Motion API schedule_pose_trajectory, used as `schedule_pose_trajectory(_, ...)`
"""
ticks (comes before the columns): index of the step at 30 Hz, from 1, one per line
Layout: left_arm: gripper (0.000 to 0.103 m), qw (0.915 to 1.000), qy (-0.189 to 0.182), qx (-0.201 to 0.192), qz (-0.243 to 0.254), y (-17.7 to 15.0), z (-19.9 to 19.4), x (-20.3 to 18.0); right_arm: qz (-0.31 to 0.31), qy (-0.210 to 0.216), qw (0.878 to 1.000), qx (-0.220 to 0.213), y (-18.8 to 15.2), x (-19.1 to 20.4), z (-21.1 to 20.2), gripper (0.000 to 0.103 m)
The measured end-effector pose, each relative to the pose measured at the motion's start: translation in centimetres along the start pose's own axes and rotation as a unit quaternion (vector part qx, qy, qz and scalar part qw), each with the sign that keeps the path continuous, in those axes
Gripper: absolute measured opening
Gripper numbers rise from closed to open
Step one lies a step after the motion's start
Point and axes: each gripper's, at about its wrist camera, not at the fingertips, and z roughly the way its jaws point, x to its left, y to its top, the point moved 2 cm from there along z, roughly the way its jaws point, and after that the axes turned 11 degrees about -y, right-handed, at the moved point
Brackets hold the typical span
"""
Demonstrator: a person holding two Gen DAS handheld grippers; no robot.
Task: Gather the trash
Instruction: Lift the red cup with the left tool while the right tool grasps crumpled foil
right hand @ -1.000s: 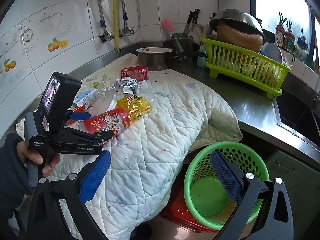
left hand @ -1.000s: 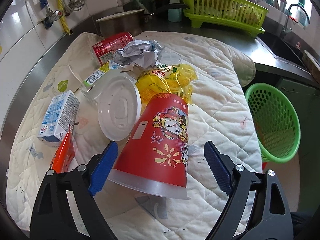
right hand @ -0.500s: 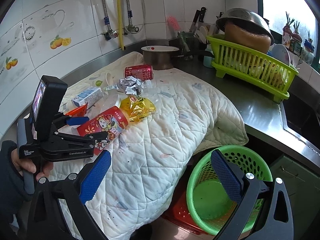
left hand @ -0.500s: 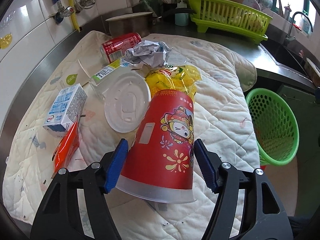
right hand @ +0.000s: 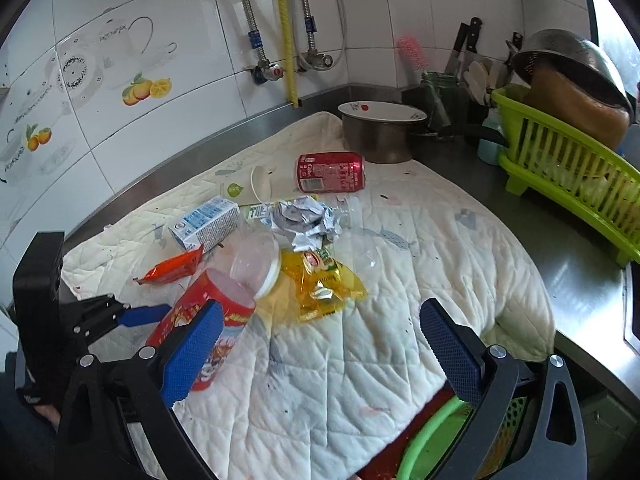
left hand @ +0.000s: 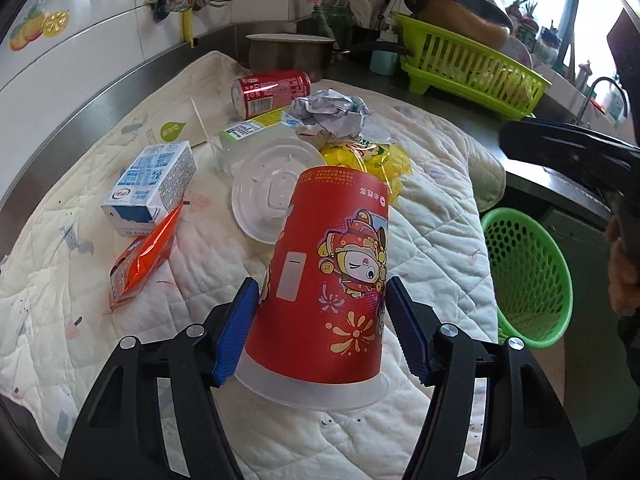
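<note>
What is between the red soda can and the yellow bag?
A crumpled silver-grey wrapper lies between the soda can and the yellow bag. The right wrist view shows it best.

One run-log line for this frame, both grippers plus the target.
left gripper: closing, pads against red paper cup | right gripper: open, empty, over quilted mat | green basket: off mat edge | cup not binned

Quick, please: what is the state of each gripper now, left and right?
Left gripper: jaws have just been closing, now shut on the red cup.
Right gripper: open, holding nothing.
</note>
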Motion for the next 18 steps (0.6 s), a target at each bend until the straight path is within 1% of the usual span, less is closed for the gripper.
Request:
schedule_pose_trajectory(3, 0.064, 0.9997, -0.006, -0.012, -0.020, -0.3, -0.4, 0.7, -0.004, 0.021, 1.000, 0.003, 2.2, 0.6, 2.3, 0.094)
schedule_pose_trajectory(5, 0.063, 0.9994, -0.008, -0.019, -0.028, -0.5, -0.7, 1.0, -0.020, 0.021, 1.000, 0.004, 3.7, 1.2, 4.2, 0.089)
schedule_pose_trajectory(6, 0.063, 0.9992, -0.009, -0.022, -0.032, -0.7, -0.8, 1.2, -0.028, 0.026, 0.999, 0.007, 4.2, 1.4, 5.0, 0.085)
schedule_pose_trajectory(9, 0.062, 0.9984, -0.014, -0.032, -0.044, -1.0, -1.1, 1.6, -0.043, 0.028, 0.998, 0.020, 5.4, 1.9, 7.8, 0.082)
schedule_pose_trajectory(10, 0.062, 0.9981, -0.015, -0.035, -0.048, -1.0, -1.2, 1.8, -0.047, 0.031, 0.998, 0.026, 5.8, 2.1, 8.8, 0.079)
schedule_pose_trajectory(14, 0.062, 0.9967, -0.020, -0.046, -0.063, -1.2, -1.5, 2.3, -0.062, 0.027, 0.997, 0.046, 6.8, 2.4, 11.9, 0.076)
schedule_pose_trajectory(17, 0.061, 0.9959, -0.022, -0.051, -0.071, -1.3, -1.6, 2.6, -0.071, 0.039, 0.995, 0.062, 7.0, 2.6, 13.7, 0.069)
schedule_pose_trajectory(18, 0.061, 0.9954, -0.023, -0.054, -0.076, -1.3, -1.6, 2.7, -0.075, 0.036, 0.994, 0.067, 7.0, 2.8, 14.2, 0.064)
